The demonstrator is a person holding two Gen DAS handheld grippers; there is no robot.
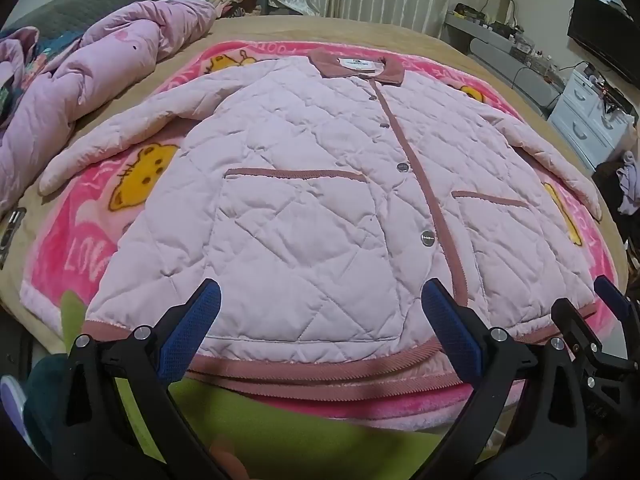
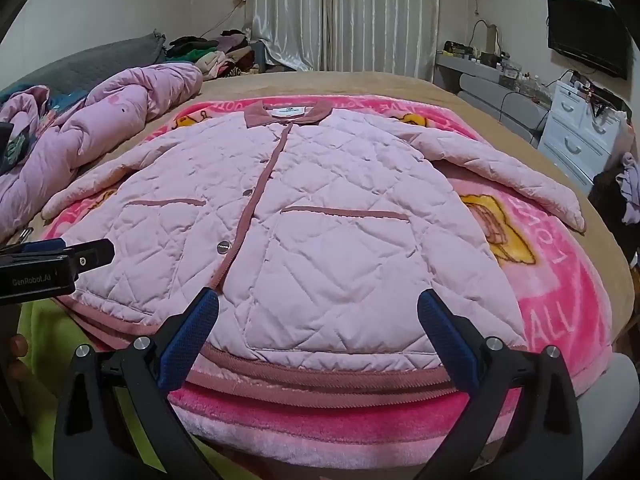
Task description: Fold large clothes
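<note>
Quilt (image 1: 72, 80) in pale purple lies bunched at the far left of the bed (image 1: 280, 28), well apart from the work. Beside it the pink quilted jacket (image 1: 304, 184) is spread flat, front up and snapped shut, on a pink cartoon blanket (image 1: 80, 216), its collar (image 1: 352, 65) far and its corduroy hem (image 1: 320, 368) nearest. The left gripper (image 1: 320, 328) hovers over the hem with jaws wide, holding nothing; the right gripper (image 2: 318, 336) hangs likewise over the hem's right half, wide and empty. Further right, the sleeve (image 2: 512, 176) stretches out across the blanket toward the bed's edge. Likely trouble — the padding is thick and slippery, so a shallow bite could catch only the top layer, or snag the blanket beneath and drag it along with the fold.
</note>
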